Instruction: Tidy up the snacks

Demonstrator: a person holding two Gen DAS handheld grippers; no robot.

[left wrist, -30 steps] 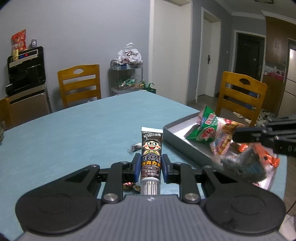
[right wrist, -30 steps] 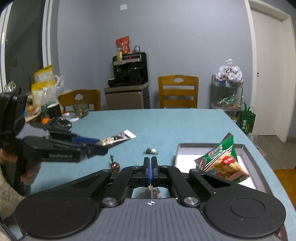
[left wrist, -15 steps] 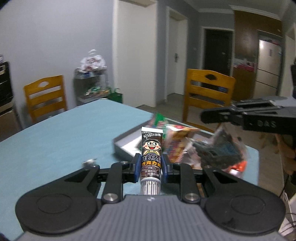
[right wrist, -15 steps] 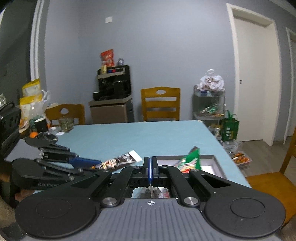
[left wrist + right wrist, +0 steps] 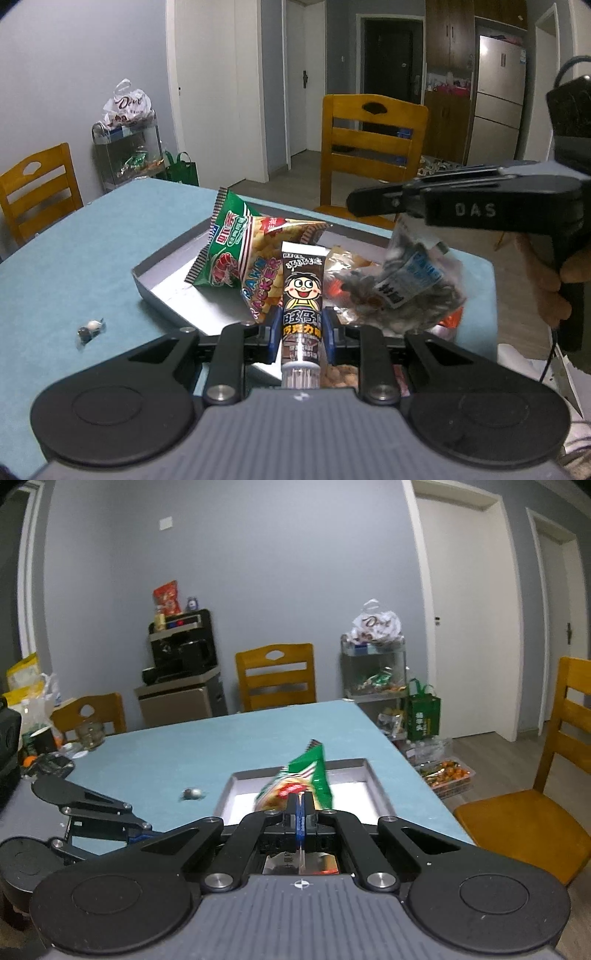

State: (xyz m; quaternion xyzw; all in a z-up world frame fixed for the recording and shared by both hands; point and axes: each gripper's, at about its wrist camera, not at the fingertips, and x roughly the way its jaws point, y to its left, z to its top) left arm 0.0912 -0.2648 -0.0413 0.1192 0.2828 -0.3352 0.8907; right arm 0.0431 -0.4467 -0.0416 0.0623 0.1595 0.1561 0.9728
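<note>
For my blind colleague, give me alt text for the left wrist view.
The left tongs grip a chocolate squeeze tube over a grey tray holding a prawn cracker bag. The right tongs dangle a clear packet above the tray.

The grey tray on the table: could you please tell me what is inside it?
Inside the grey tray lies a green prawn cracker bag; orange wrappers peek out behind. Held snacks and tongs cover its remaining contents.
</note>
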